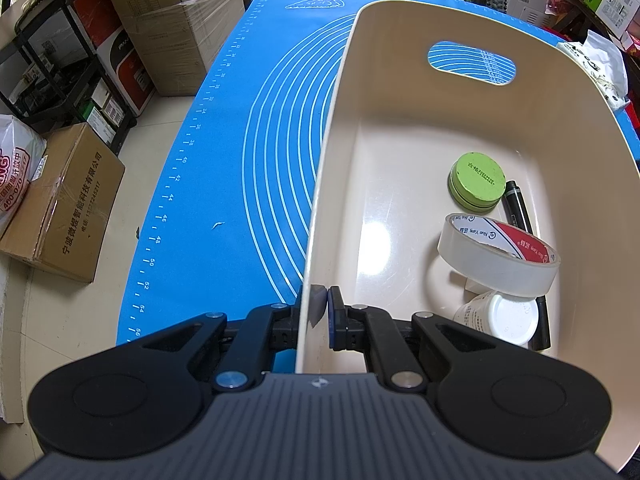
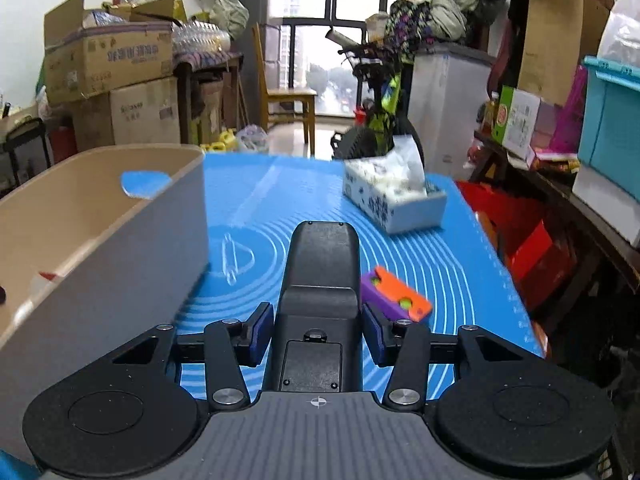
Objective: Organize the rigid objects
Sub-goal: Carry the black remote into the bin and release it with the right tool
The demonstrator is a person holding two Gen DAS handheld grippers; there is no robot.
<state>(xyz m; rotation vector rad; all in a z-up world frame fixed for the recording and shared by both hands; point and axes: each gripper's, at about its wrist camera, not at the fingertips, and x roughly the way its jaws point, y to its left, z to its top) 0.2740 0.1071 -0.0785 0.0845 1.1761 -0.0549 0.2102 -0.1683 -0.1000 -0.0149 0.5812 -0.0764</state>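
Note:
My left gripper [image 1: 320,306] is shut on the near left rim of a beige plastic bin [image 1: 332,128], one pad inside the wall and one outside. Inside the bin lie a green round tin [image 1: 477,181], a black marker [image 1: 520,208], a roll of clear tape [image 1: 498,254] and a small white-capped jar [image 1: 500,316]. My right gripper [image 2: 318,330] is shut on a black remote-like device [image 2: 320,264], held above the blue mat [image 2: 452,256] with its battery cover facing me. An orange and purple toy block [image 2: 396,294] lies on the mat just right of it. The bin [image 2: 120,240] stands to the left.
A tissue box [image 2: 394,200] sits on the far right part of the mat. Cardboard boxes [image 1: 60,208] and a black rack [image 1: 60,64] stand on the floor left of the table. A bicycle [image 2: 376,120], a chair and cluttered shelves surround the table's far and right sides.

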